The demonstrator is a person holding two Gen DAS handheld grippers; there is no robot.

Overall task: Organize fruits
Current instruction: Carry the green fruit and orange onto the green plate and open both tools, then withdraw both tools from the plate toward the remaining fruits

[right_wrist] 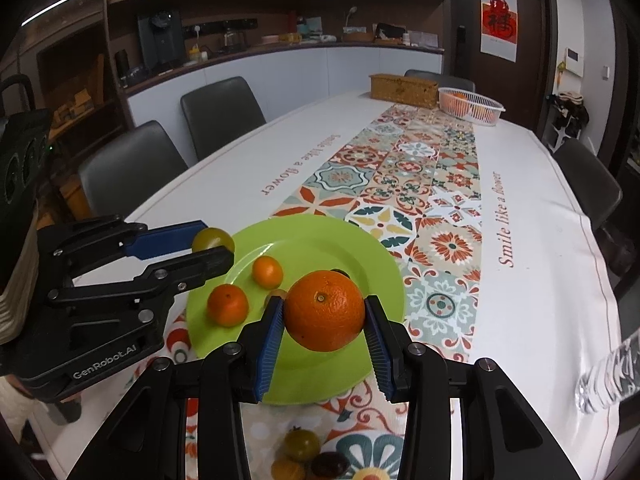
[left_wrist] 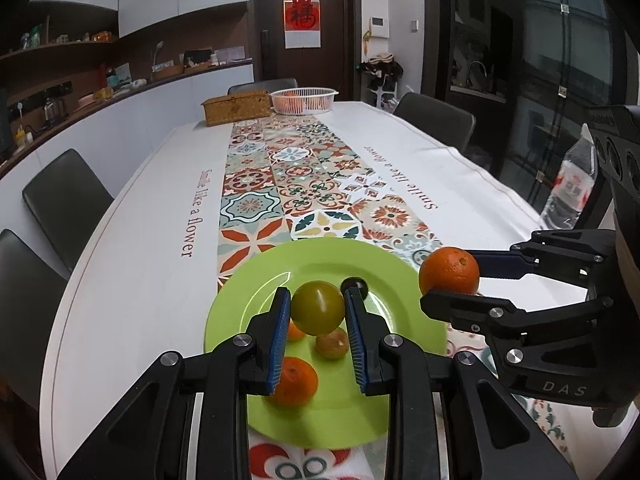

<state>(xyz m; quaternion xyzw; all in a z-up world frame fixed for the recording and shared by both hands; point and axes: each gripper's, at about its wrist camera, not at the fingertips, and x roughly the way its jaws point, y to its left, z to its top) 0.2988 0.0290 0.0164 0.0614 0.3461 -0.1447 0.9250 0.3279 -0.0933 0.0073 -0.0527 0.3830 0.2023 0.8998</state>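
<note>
Fruits are mid-transfer: the left tool (left_wrist: 318, 312) is clamped on a green tomato (left_wrist: 318, 308), the right tool (right_wrist: 324, 316) on an orange (right_wrist: 324, 310), both above the plate (left_wrist: 376, 420). Dropped from height, either could knock the small oranges (right_wrist: 228, 305) or roll off.

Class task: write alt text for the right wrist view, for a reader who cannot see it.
The right gripper holds a large orange over a green plate bearing two small oranges. At the left, the left gripper holds a greenish tomato by the plate's edge. The plate sits on a patterned runner on a long white table.
</note>
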